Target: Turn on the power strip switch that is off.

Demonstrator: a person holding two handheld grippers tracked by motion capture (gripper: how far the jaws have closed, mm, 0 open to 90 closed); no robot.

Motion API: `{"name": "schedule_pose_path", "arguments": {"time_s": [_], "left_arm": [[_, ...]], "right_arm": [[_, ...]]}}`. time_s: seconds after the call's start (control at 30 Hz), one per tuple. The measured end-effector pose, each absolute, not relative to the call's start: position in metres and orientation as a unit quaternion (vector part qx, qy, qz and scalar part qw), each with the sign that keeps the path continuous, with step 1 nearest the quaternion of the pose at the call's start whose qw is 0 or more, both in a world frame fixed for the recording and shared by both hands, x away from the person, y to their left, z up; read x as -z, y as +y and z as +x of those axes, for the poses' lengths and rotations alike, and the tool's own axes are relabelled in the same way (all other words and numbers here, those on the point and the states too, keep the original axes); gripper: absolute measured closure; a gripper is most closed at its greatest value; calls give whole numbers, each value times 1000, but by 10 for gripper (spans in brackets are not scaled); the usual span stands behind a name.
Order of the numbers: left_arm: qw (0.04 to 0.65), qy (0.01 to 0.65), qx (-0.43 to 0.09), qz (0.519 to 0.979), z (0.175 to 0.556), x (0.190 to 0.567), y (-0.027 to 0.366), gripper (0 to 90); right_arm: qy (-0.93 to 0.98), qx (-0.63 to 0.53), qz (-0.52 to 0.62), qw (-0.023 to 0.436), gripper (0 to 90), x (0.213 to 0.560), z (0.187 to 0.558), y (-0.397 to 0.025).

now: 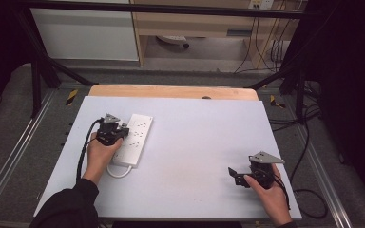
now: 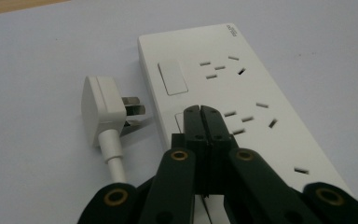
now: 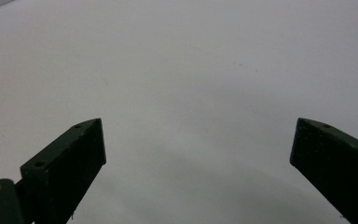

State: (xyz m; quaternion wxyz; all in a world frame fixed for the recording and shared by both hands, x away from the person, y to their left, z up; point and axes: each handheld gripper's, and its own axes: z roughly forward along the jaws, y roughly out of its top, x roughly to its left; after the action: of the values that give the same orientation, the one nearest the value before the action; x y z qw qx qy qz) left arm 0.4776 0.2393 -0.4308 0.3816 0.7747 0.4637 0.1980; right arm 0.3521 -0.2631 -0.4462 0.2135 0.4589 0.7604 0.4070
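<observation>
A white power strip (image 1: 138, 135) (image 2: 261, 88) lies on the left part of the table, with a switch (image 2: 172, 77) beside each group of sockets. Its white plug (image 2: 101, 109) rests unplugged on the table next to the strip, prongs pointing at the strip's side. My left gripper (image 1: 122, 129) (image 2: 200, 110) is shut with nothing between its jaws, and its tips sit over the strip's second switch; I cannot tell whether they touch it. My right gripper (image 1: 234, 175) (image 3: 198, 128) stands open over bare table at the front right.
The strip's white cable (image 1: 118, 172) (image 2: 113, 156) loops off its near end towards the front. The pale tabletop (image 1: 204, 137) has a wooden edge (image 1: 171, 91) at the back. Black frame posts and cables stand around the table.
</observation>
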Motion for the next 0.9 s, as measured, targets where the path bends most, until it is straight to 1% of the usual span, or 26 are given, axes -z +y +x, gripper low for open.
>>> {"name": "schedule_pose_path", "arguments": {"time_s": [0.9], "left_arm": [[388, 465, -196, 771, 477, 432, 240, 900]], "right_arm": [[763, -404, 458, 212, 37, 447, 352, -262]]}}
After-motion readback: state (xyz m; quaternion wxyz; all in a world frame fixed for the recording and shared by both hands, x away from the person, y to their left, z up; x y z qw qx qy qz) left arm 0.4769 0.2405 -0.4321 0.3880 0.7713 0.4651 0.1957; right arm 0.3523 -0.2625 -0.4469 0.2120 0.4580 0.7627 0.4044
